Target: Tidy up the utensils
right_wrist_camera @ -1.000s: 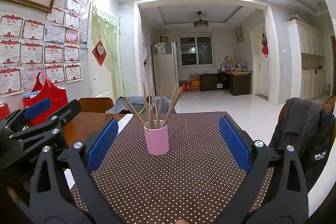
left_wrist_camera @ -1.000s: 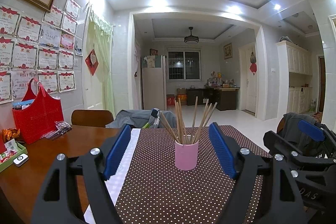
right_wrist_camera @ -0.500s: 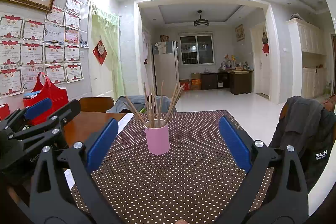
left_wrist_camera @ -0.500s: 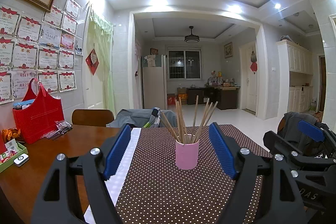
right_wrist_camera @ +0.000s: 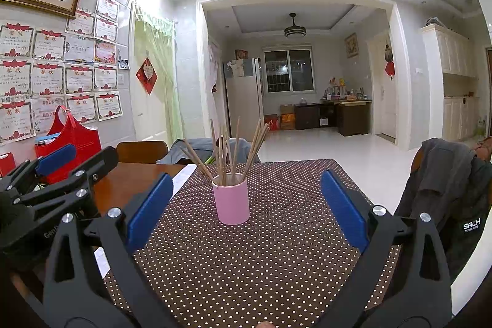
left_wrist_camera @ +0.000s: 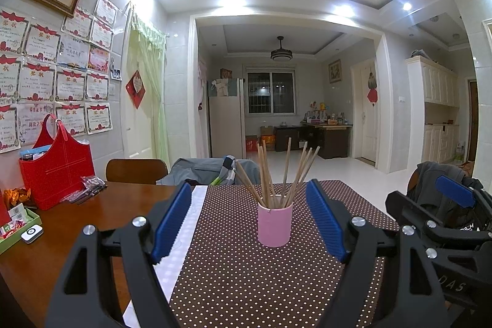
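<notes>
A pink cup [left_wrist_camera: 274,224] [right_wrist_camera: 231,201] stands upright on the brown dotted tablecloth [left_wrist_camera: 246,275] [right_wrist_camera: 276,251], holding several wooden chopsticks [left_wrist_camera: 284,174] [right_wrist_camera: 229,149] that fan outward. My left gripper [left_wrist_camera: 249,220] is open with nothing between its blue pads; the cup sits beyond the fingertips, centred in the gap. My right gripper [right_wrist_camera: 246,209] is also open and empty, the cup a little ahead and left of centre. Each gripper shows at the edge of the other's view: the right gripper [left_wrist_camera: 442,217] and the left gripper [right_wrist_camera: 58,174].
A red tote bag [left_wrist_camera: 57,171], a plastic packet [left_wrist_camera: 87,189] and a green tray [left_wrist_camera: 18,223] lie on the wooden table [left_wrist_camera: 46,251] at left. A chair back [left_wrist_camera: 136,171] stands behind. A dark jacket [right_wrist_camera: 449,189] hangs over a chair at right.
Both grippers have barely shifted; in the right wrist view the cup has drifted slightly to the right. Both stay open.
</notes>
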A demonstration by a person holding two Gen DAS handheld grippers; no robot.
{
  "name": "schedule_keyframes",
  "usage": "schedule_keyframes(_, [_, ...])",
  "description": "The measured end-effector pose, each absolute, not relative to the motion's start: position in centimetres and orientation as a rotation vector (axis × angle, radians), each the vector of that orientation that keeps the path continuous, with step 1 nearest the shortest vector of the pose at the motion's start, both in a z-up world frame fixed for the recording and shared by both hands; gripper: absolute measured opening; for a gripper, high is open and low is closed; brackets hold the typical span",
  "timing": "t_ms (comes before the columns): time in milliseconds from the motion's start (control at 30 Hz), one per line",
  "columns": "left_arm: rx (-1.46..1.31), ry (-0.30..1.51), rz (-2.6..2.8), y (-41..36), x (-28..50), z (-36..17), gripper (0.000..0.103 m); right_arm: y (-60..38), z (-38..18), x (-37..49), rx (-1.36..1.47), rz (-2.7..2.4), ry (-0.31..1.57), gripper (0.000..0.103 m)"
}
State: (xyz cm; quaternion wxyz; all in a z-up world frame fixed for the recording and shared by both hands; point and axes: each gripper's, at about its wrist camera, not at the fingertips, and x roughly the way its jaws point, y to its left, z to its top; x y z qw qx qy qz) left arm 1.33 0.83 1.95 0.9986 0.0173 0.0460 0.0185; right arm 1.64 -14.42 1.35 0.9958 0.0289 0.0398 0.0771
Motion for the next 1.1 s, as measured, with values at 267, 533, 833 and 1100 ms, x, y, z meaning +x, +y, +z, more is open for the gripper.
schedule_keyframes(267, [0.034,0.094,0.037,0.83,1.5,1.89,0.076,-14.37,1.41,1.63,0.059,0.153,0.081,0.095])
schedule_keyframes(533, [0.035,0.096,0.036,0.97,1.51,1.87,0.076,-14.43,1.48,1.66,0.059,0.153,0.082,0.095])
schedule_keyframes(833, [0.039,0.099,0.04,1.34,1.41,1.75,0.076,-14.23,1.46,1.4,0.062,0.153,0.085,0.095])
schedule_keyframes(1100, [0.04,0.098,0.039,1.09,1.54,1.83,0.076,-14.26,1.52,1.46,0.062,0.152,0.085,0.095])
